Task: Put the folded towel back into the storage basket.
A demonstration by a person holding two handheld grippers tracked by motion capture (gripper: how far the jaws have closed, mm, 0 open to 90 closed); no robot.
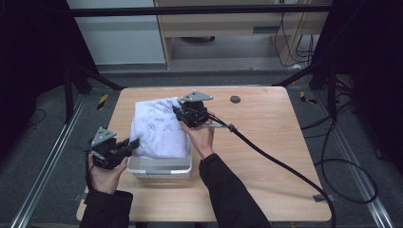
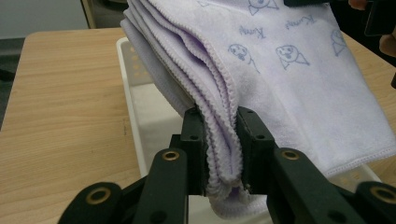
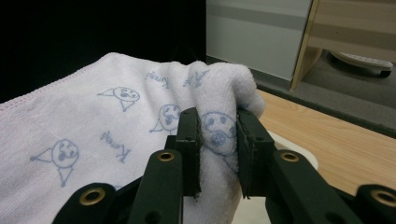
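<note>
- Nearest the lens in the left gripper view, your left gripper (image 2: pixel 223 144) has its 2 black jaws clamped on the folded, stitched edge of the pale lilac terry towel printed with small blue faces (image 2: pixel 280 70); several layers are bunched between the pads.
- Your right gripper (image 3: pixel 218 140) pinches a rounded fold at the towel's far corner, jaws closed on the cloth with a printed face caught between them.
- The towel hangs stretched between your 2 grippers, draped over the white plastic rectangular basket (image 1: pixel 161 170) on the light wooden table (image 1: pixel 266 156); its lower edge sags toward the basket's inside.
- In the high view your left gripper (image 1: pixel 129 145) sits at the basket's near left corner and your right gripper (image 1: pixel 183 114) at the far end of the towel.
- The step in hand looks like lowering the folded towel into the basket.
- Bring both hands down together so the folds stay stacked.
- Line the towel's long edge up with the basket wall before you let go.
- Watch the loose corner on the right side; it could catch on the rim.
</note>
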